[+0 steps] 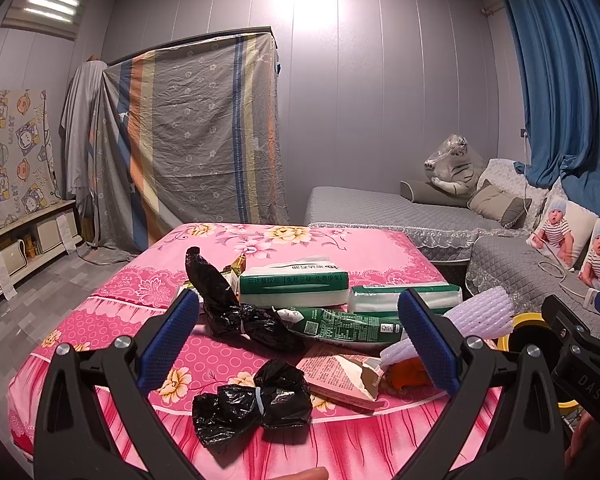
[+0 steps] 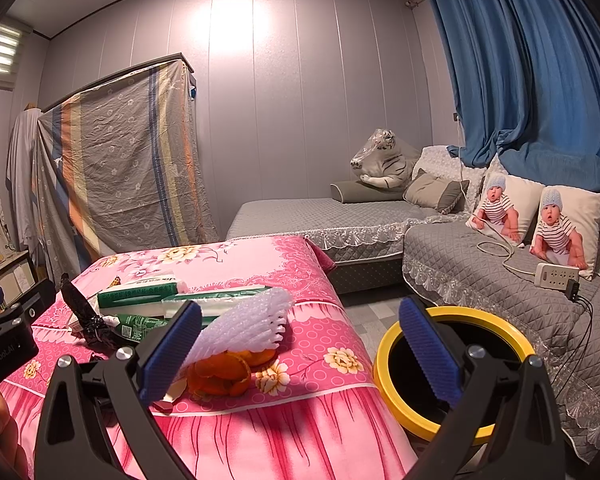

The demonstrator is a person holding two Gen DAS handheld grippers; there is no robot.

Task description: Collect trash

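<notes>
A pink floral-covered table [image 1: 228, 364] carries black plastic bags [image 1: 256, 400], tissue packs [image 1: 294, 284], a green wrapper [image 1: 348, 326], a torn pink carton [image 1: 340, 376], white foam netting [image 2: 248, 320] and orange peel [image 2: 224, 372].

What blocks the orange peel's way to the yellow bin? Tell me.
Nothing visible does. The orange peel lies near the table's right edge, partly under white foam netting; the yellow bin stands open on the floor beside it.

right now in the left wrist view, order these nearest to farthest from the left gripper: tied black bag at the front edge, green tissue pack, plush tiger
1. Tied black bag: front edge of the pink table, just ahead of the open left gripper, between its fingers.
2. Green tissue pack: mid-table, behind the other trash.
3. Plush tiger: far right, on the grey sofa by the wall.
</notes>
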